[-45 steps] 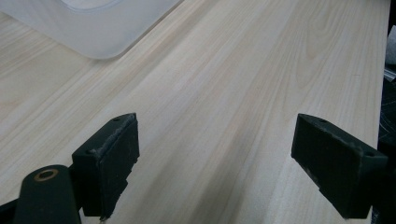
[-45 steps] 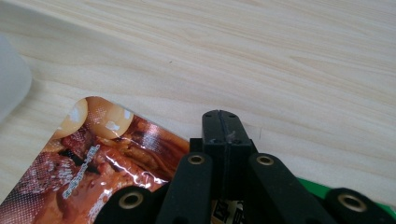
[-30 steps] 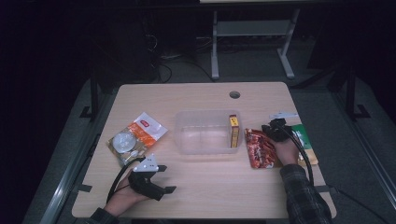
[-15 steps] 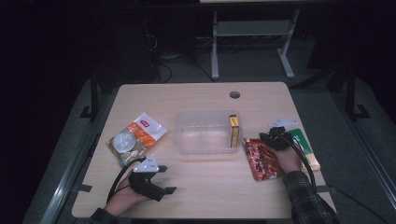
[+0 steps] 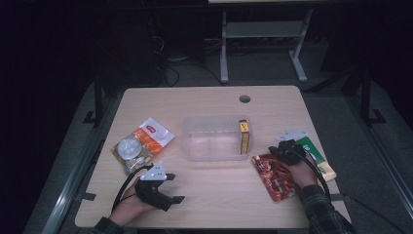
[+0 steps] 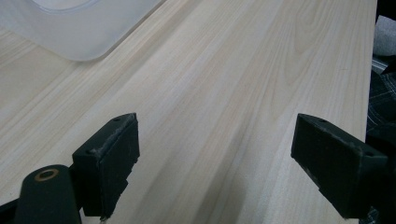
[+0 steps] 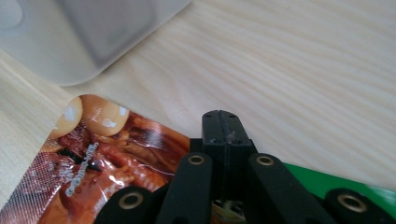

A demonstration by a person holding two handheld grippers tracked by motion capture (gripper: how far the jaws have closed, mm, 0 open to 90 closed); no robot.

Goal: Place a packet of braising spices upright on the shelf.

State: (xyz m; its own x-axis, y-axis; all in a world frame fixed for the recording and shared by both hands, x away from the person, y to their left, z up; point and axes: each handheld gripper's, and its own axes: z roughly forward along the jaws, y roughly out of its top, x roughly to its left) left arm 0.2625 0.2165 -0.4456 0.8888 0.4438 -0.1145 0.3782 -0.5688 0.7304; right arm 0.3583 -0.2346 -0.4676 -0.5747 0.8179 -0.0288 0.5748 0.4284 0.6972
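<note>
Right gripper view: right gripper (image 7: 220,122) jaws pressed together over red food pouch (image 7: 98,158), green packet (image 7: 327,179) mostly hidden; left gripper (image 6: 215,163) jaws wide apart, empty.

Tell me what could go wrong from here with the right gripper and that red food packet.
1. The right gripper has its jaws pressed together at the edge of the red packet; whether it holds the film is unclear, so a lift might leave the packet behind or drop it.
2. The packet lies partly against the green package, which could get dragged along.
3. The clear bin sits close by; a quick swing could knock it.
</note>
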